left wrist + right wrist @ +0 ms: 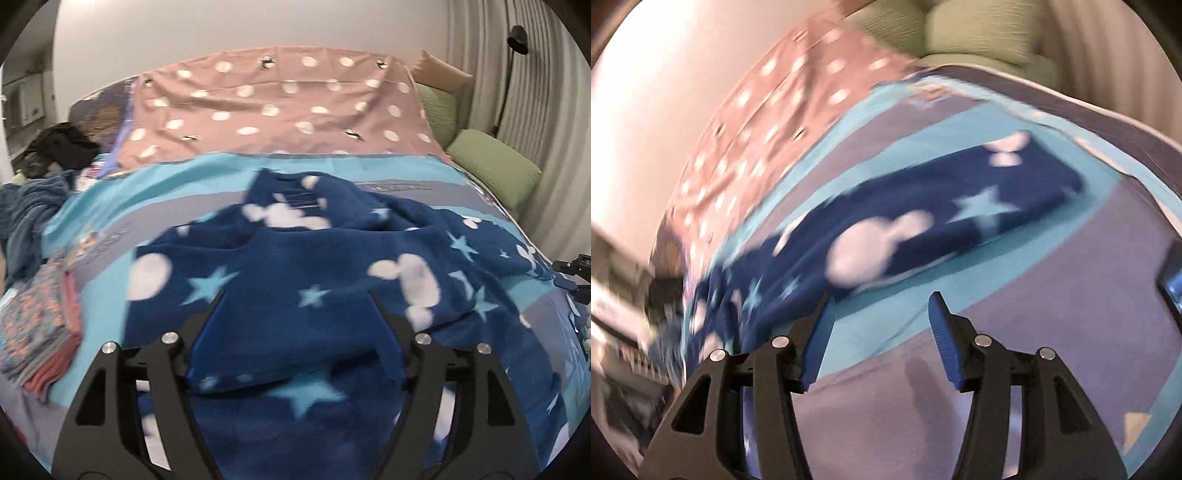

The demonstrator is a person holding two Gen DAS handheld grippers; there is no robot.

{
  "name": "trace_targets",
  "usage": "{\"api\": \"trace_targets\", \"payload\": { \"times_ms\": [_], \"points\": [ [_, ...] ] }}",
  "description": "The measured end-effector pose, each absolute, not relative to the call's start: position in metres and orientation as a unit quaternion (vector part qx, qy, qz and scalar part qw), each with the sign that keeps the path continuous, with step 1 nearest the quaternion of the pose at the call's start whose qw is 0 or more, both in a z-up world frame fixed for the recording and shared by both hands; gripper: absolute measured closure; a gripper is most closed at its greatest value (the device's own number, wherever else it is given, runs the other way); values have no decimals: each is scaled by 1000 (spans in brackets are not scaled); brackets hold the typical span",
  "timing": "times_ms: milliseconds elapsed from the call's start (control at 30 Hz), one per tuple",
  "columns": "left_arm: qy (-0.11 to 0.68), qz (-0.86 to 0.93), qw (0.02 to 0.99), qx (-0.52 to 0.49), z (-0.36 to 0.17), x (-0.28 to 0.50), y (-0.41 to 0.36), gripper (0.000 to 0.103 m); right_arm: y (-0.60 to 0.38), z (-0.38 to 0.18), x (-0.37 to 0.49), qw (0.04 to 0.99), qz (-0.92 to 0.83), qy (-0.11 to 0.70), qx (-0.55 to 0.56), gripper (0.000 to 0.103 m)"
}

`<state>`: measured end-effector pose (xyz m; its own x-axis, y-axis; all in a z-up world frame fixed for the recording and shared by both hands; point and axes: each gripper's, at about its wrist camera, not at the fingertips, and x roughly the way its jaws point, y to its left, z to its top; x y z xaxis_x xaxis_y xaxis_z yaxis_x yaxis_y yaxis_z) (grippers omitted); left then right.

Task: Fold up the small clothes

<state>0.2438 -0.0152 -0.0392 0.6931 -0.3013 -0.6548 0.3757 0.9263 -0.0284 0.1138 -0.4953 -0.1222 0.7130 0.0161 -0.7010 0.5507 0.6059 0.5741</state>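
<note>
Left gripper (297, 295): spread over navy star-print fleece garment (332, 258) | right gripper (879, 299): spread, empty | pinch one hem layer, you keep edges aligned.

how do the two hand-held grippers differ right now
The left hand-held gripper is spread wide with the navy star-print garment lying between its fingers; the right hand-held gripper is open over bare bedspread, with only its left finger at the garment's edge. The right wrist view is tilted, the left level. Both have blue pads.
</note>
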Motion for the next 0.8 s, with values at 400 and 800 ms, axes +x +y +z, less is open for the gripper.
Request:
{"api": "trace_targets", "payload": {
  "times_ms": [400,800],
  "points": [
    [405,-205,889,58,-90,272,-56,23,-584,-193,115,734,-216,257,590,42],
    [409,-219,886,13,-100,275,-42,22,-583,-170,148,778,-227,249,530,90]
  ]
}}
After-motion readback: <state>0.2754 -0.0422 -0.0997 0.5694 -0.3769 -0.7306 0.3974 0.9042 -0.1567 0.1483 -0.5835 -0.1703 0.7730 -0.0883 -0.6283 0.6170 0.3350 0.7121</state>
